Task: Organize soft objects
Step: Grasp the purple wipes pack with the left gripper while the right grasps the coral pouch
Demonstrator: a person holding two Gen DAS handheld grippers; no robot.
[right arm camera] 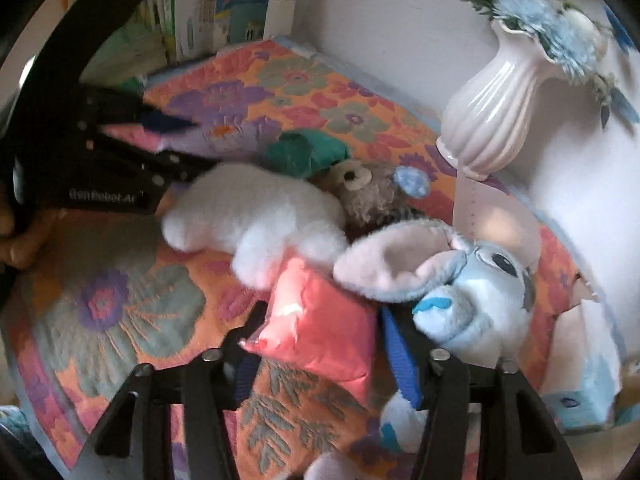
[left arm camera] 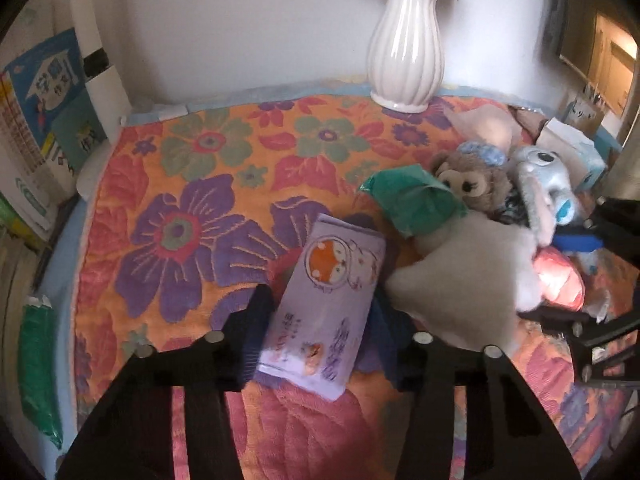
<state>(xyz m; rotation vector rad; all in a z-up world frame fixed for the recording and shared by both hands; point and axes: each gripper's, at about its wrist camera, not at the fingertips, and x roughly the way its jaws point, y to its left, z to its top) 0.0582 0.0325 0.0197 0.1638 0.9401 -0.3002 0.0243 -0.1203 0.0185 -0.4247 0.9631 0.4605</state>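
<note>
Right between the fingers of the left hand-held gripper [left arm camera: 323, 298] sits a purple tissue pack [left arm camera: 326, 320] with a cartoon fox on it. It lies flat on the floral cloth [left arm camera: 180, 208], near the front edge, and both pads touch its long sides, so I'd call that a pinch on the pack. Same story on the other side. The right hand-held gripper [right arm camera: 324, 312] has a puffy pink tissue pack [right arm camera: 320, 332] between its fingers, with the blue pad right up against one edge and the other finger at the opposite corner. That one looks squeezed too. The pink pack rests on the cloth at the front of the toy pile.

Just behind the pink pack lies a white plush [right arm camera: 256, 216], touching it. A blue-grey plush elephant [right arm camera: 476, 304] with a big pale ear leans over the pack's far corner. A brown teddy [right arm camera: 372, 196] with a blue bow is wedged behind those two, and a green pack [right arm camera: 304, 152] lies against the white plush and the teddy.

Farther out, a white ribbed vase [left arm camera: 404, 52] with blue flowers stands at the back of the bench by the wall. A tissue box [left arm camera: 576, 148] sits at the right end, and a row of books [left arm camera: 44, 120] stands upright off the left end. A bit of a person's hand [right arm camera: 16, 240] shows at the edge of the right wrist view, gripping the left tool.
</note>
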